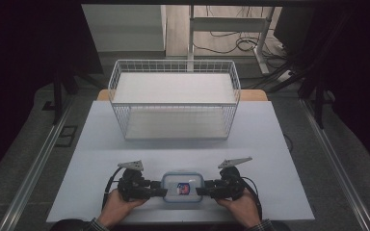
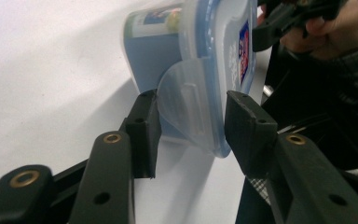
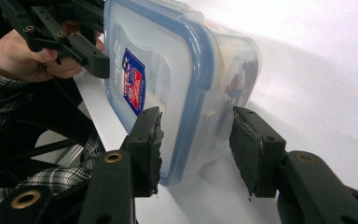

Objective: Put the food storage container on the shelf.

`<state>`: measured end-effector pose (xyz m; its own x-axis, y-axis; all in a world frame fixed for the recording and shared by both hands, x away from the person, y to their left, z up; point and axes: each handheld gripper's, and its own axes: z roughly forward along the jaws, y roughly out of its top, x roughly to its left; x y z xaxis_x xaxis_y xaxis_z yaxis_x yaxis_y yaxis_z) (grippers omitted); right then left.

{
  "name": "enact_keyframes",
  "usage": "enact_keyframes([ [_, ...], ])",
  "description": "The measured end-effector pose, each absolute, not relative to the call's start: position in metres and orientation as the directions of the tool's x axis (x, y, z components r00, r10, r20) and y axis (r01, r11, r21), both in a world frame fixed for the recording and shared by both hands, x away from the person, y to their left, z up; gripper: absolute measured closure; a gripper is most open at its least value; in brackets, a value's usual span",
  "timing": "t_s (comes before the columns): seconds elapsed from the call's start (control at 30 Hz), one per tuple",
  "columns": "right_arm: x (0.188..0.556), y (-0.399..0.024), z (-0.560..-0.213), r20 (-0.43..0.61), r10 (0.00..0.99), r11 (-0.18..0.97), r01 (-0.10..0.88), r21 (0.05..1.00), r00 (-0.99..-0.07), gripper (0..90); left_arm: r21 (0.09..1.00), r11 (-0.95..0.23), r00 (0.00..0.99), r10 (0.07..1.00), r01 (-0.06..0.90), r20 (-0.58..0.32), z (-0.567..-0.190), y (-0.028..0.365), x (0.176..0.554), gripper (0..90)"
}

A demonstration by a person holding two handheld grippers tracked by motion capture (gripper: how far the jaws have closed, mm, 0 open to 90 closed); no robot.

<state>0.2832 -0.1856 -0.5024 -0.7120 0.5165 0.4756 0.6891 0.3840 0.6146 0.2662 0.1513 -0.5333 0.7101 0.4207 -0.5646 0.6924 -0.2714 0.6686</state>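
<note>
Sitting flat at the near edge of the table (image 1: 270, 144), between the two hands, a clear plastic food container (image 1: 182, 188) with a blue-rimmed snap lid (image 3: 168, 70) and a small printed label (image 3: 133, 81) is being worked on at both short ends. It is judged to be light, rigid and smooth-walled, so a pinch on the bare side would be expected to slip; the hinged locking flaps at the ends are the natural places to be taken hold of, since each offers a thin lip that can be pinched. The flaps are thin and flexible and should be bent only along their hinge, not twisted. In the left gripper view, the left gripper (image 2: 193, 128) is seen closed down on the translucent latch flap (image 2: 186, 100), which stands out from the rim and is pressed between the pads. In the right gripper view, the right gripper (image 3: 196, 140) straddles the opposite flap (image 3: 212, 121) at a middling opening; one pad lies against the lid's edge while a gap is visible at the other, so a firm clamp is not yet judged to be made. Farther back on the table, well apart from the container, a white wire basket (image 1: 174, 98) stands with nothing in it.
</note>
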Motion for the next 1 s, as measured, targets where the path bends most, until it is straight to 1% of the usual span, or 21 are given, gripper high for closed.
enact_keyframes([
  [0.2,0.284,-0.183,-0.501,0.472,0.524,0.371,0.689,0.622,-0.709,54.2,0.660,-0.240,0.686,0.435,0.712,-0.583,-0.532,0.153,0.269,57.9],
  [0.33,0.288,-0.184,-0.491,0.482,0.519,0.317,0.682,0.659,-0.706,55.3,0.666,-0.206,0.680,0.420,0.717,-0.601,-0.527,0.157,0.272,58.0],
  [0.57,0.295,-0.184,-0.479,0.491,0.497,0.285,0.669,0.687,-0.716,55.9,0.691,-0.187,0.691,0.431,0.698,-0.581,-0.508,0.162,0.277,58.0],
  [0.73,0.300,-0.181,-0.467,0.474,0.486,0.279,0.645,0.711,-0.734,55.9,0.716,-0.181,0.705,0.446,0.675,-0.552,-0.490,0.166,0.281,57.9],
  [1.0,0.315,-0.174,-0.442,0.450,0.472,0.280,0.613,0.739,-0.758,56.1,0.734,-0.182,0.719,0.450,0.654,-0.530,-0.465,0.172,0.295,58.0],
])
